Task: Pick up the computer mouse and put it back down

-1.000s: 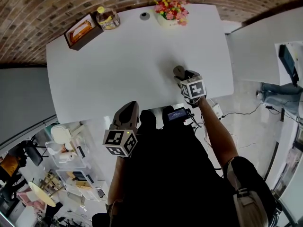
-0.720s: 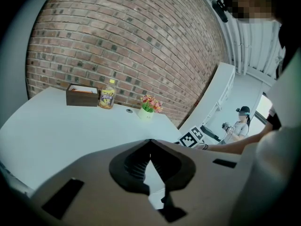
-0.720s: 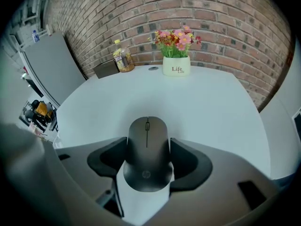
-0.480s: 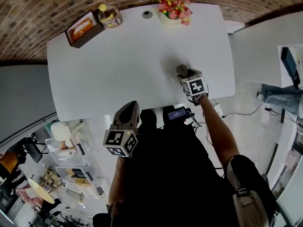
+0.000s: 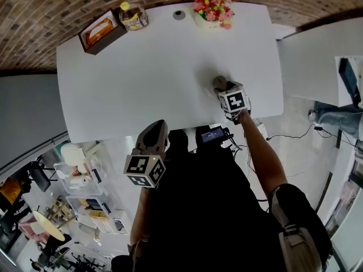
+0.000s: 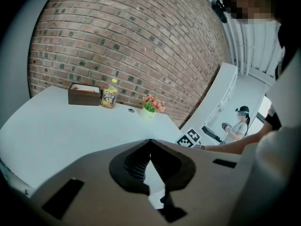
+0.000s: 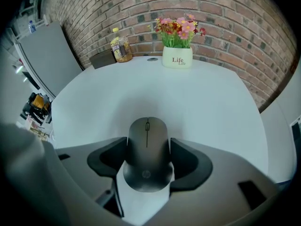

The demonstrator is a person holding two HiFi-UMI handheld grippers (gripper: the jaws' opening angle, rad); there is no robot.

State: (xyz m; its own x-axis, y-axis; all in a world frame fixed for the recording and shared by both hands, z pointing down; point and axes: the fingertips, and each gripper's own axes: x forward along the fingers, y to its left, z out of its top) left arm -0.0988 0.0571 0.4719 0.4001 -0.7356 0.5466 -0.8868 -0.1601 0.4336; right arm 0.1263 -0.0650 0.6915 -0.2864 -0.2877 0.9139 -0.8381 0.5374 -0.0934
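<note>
On the table (image 5: 142,84) we list: box (image 5: 101,32) at 11 o'clock, bottle (image 5: 131,17) just right of it; flowerpot (image 5: 211,13) at 1; computer mouse (image 5: 219,83) at 4.

head view steeply down over table (image 5: 142,67), right gripper view close on mouse (image 7: 146,152), all share flowers (image 5: 211,4)

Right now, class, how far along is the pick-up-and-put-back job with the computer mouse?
Done: the right tool straddles the computer mouse, jaws close against its sides. In hand: the grasp; whether they press yet, or it has left the white table, is unclear. Left: at least setting it down and letting go. The left tool is shut, empty.
</note>
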